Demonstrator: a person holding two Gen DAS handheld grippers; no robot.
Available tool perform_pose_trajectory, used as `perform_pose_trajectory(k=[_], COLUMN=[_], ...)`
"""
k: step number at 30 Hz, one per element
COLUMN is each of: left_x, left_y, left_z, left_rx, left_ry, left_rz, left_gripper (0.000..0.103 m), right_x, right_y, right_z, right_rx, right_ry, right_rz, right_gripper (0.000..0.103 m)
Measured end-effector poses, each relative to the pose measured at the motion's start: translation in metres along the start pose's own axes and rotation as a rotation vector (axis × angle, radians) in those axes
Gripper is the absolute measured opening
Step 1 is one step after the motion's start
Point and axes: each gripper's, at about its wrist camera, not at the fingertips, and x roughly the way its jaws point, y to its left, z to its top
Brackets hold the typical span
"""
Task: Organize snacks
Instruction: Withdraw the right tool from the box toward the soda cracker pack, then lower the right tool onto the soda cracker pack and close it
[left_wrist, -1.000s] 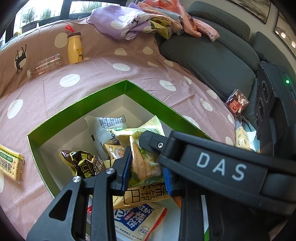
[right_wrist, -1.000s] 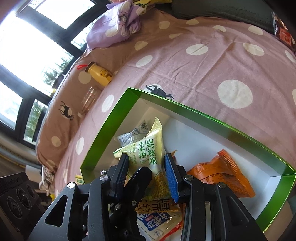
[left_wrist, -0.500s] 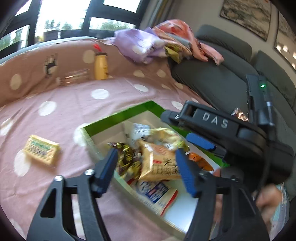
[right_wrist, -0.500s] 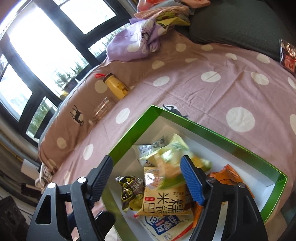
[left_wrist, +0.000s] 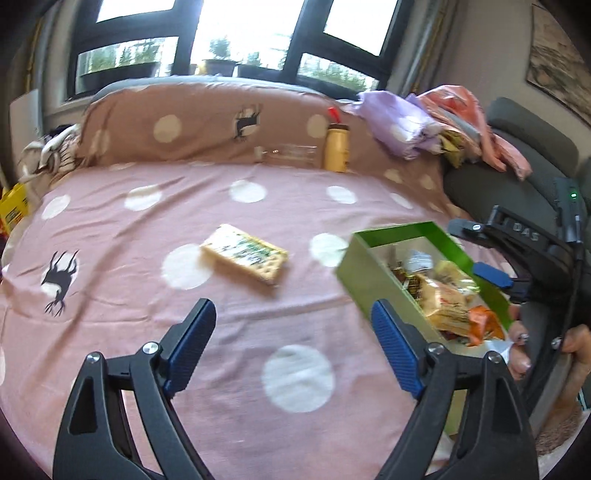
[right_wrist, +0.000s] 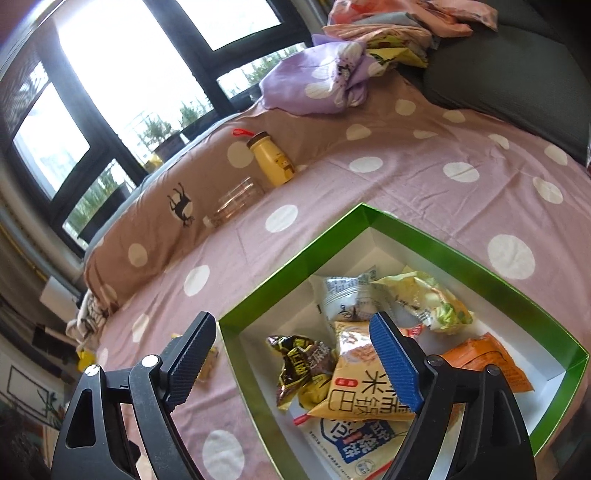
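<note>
Both grippers, the left gripper (left_wrist: 293, 343) and right gripper (right_wrist: 295, 356), had released a yellow-green snack packet (right_wrist: 424, 301) into the green box (right_wrist: 314, 254), jaws opening empty, leaving the cracker pack (left_wrist: 244, 254) outside on the bedspread.

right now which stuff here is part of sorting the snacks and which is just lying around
Part of the job:
- green box, its rim
- snack packets already in it, such as the yellow rice-cracker bag and the orange packet
- cracker pack lying loose on the spotted cover

Just lying about:
- yellow bottle
- clear jar on its side
- purple cloth
- grey sofa cushion
</note>
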Motion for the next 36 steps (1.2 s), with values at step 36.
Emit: perform_pose_trajectory(k=[36], left_x=[0.014], left_y=[0.125], left_z=[-0.008], left_rx=[-0.402], left_ry=[0.244], left_rz=[0.167], left_gripper=[0.088], right_x=[0.202], right_y=[0.205], right_z=[-0.065], right_rx=[-0.727], right_ry=[0.516], right_rz=[0.005], right_gripper=[0.096])
